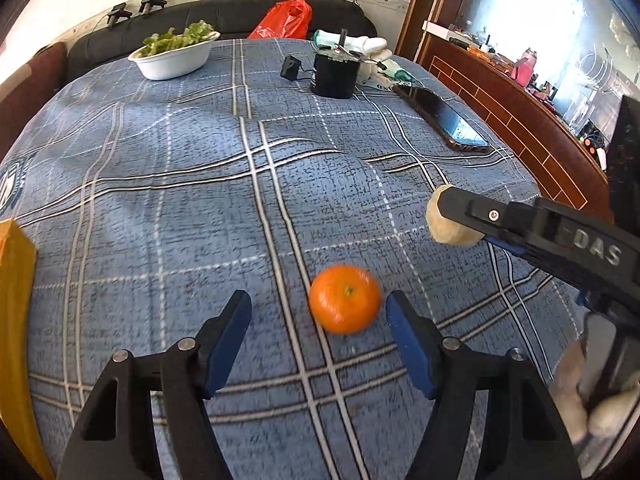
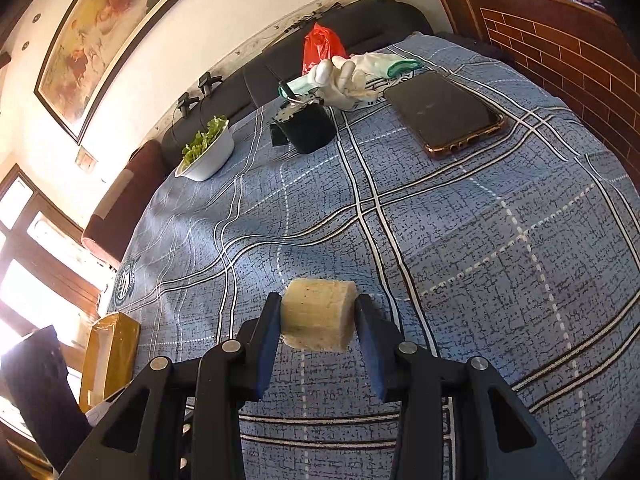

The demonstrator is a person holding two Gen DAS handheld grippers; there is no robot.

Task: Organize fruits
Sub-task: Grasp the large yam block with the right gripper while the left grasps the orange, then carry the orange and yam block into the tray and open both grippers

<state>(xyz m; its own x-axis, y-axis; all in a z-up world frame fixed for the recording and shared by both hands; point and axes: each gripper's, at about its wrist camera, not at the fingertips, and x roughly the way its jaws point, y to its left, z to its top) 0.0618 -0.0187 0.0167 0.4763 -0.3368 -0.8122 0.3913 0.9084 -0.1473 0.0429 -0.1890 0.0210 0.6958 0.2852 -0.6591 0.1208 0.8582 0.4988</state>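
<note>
Left wrist view: the left claw [image 1: 318, 312] stands half-wide over the blue checked cloth [image 1: 180, 200] on the bench, with the orange [image 1: 345, 298] lying between its fingers, nearer the right one, neither pad pressing it. To the right, the right claw [image 1: 444, 220] reaches in, clamped on a pale fruit chunk [image 1: 440, 229]. Far back sit a white bowl of greens [image 1: 176, 54], a black pot [image 1: 334, 74] and a phone [image 1: 440, 116]. Right wrist view: the right claw [image 2: 318, 316] is narrow, both pads squeezing the pale fruit chunk [image 2: 318, 314] just above the cloth; a yellow box [image 2: 108, 356] sits at the left edge.
</note>
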